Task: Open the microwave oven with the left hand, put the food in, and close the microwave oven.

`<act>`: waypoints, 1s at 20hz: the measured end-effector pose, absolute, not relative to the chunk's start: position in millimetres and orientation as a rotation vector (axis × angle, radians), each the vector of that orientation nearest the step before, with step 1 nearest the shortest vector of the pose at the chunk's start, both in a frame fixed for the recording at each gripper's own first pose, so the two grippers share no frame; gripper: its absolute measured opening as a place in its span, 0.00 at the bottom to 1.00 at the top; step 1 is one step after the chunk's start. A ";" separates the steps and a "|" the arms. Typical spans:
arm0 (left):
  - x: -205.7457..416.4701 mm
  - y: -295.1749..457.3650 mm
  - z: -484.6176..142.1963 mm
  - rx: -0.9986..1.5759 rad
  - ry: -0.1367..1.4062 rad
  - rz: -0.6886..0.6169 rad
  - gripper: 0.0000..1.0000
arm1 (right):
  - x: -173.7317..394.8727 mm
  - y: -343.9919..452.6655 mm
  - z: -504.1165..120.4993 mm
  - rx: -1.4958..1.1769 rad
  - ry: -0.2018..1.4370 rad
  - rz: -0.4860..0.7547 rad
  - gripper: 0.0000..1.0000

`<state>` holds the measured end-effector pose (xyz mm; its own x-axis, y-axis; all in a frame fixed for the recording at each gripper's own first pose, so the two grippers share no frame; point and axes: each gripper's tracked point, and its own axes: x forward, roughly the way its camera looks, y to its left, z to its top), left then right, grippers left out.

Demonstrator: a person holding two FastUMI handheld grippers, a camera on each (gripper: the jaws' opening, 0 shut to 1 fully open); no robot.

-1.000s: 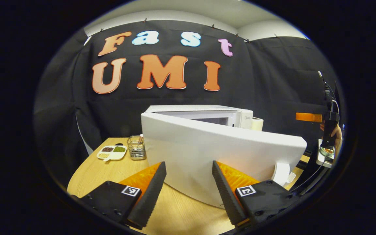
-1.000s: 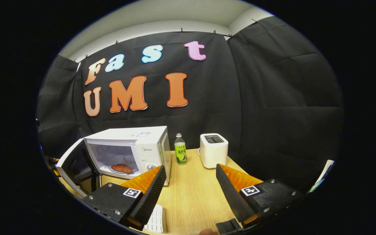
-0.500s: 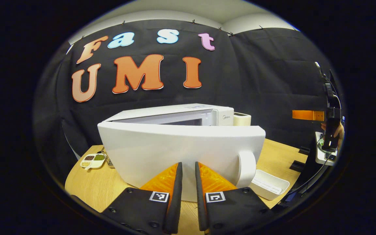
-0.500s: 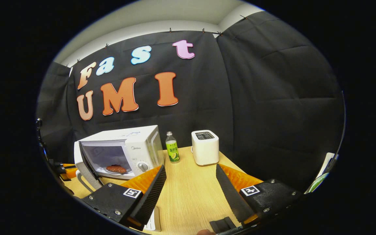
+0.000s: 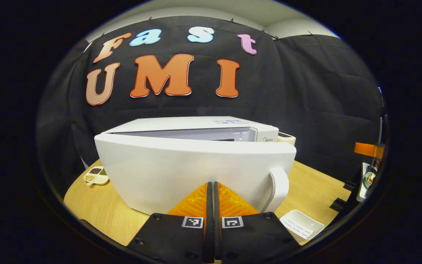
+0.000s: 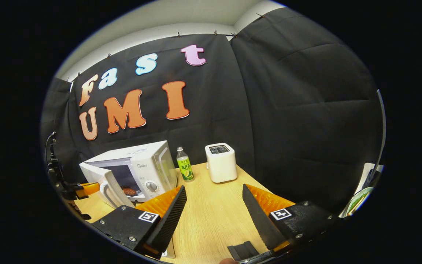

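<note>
The microwave oven (image 5: 196,128) stands on the tabletop (image 5: 97,209) at the centre of my left gripper view, its door (image 5: 196,172) swung partly shut, with a narrow wedge of the cavity open along the top edge. The door's handle (image 5: 278,187) sits toward four o'clock of the door face. My left tongs (image 5: 211,190) are closed with nothing between them, fingers side by side, tips right up against the outside of the door at its lower middle; I think they touch it, though the contact point is hard to see. A small divided dish (image 5: 95,176) lies at nine o'clock on the tabletop, and a white ribbed tray (image 5: 300,223) lies at five o'clock.

In my right gripper view the microwave oven (image 6: 137,165) sits at nine o'clock, door (image 6: 104,181) ajar, and the food (image 6: 128,190) shows as a dark reddish lump inside the cavity. The left tongs (image 6: 86,189) show at the door's outer face. A green-labelled bottle (image 6: 184,168) stands just beside the oven toward its three o'clock, and a white toaster (image 6: 221,162) stands farther along that way. My right tongs (image 6: 213,205) are open wide and empty, held over bare tabletop (image 6: 211,220), well apart from the oven.
</note>
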<state>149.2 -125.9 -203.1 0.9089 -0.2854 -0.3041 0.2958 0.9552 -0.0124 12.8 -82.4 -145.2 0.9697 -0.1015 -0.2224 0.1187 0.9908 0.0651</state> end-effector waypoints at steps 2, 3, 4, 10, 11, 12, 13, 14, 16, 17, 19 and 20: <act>160.7 -129.3 -203.1 0.035 0.304 -0.292 0.04 | 12.3 -87.2 -145.9 0.076 0.221 -0.121 0.95; 164.8 -131.3 -202.6 0.030 0.302 -0.292 0.04 | 12.4 -89.8 -146.3 0.077 0.221 -0.126 0.95; 169.8 -133.0 -202.5 0.017 0.295 -0.295 0.04 | 12.7 -92.5 -147.8 0.078 0.224 -0.131 0.95; 210.6 -134.6 -207.4 0.024 0.286 -0.242 0.04 | 19.3 -101.8 -155.7 0.093 0.241 -0.152 0.95; 218.7 -134.3 -208.4 0.028 0.286 -0.229 0.04 | 20.4 -101.9 -157.1 0.092 0.243 -0.153 0.95; 220.6 -140.9 -212.2 0.015 0.302 -0.239 0.04 | 21.4 -102.6 -158.4 0.090 0.246 -0.153 0.95; 221.1 -153.3 -205.6 -0.016 0.276 -0.272 0.05 | 23.7 -103.2 -159.8 0.086 0.248 -0.154 0.95; 221.3 -159.0 -200.9 -0.003 0.268 -0.273 0.04 | 26.3 -104.2 -161.5 0.084 0.252 -0.155 0.95; 222.9 -156.7 -208.4 0.090 0.290 -0.234 0.04 | 29.5 -104.5 -166.5 0.081 0.263 -0.156 0.95; 225.8 -164.9 -210.1 0.090 0.271 -0.260 0.04 | 30.4 -104.6 -168.0 0.080 0.267 -0.154 0.95; 224.0 -170.7 -212.9 0.065 0.288 -0.268 0.04 | 32.2 -104.9 -170.9 0.088 0.278 -0.158 0.95; 225.2 -170.1 -213.4 0.052 0.291 -0.271 0.01 | 32.9 -101.5 -171.2 0.096 0.285 -0.154 0.95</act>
<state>225.2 -170.1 -213.4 0.9219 -0.2566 -0.2904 0.2715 0.9624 0.0114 32.9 -101.5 -171.2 0.9481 -0.1376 -0.2868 0.1646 0.9837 0.0723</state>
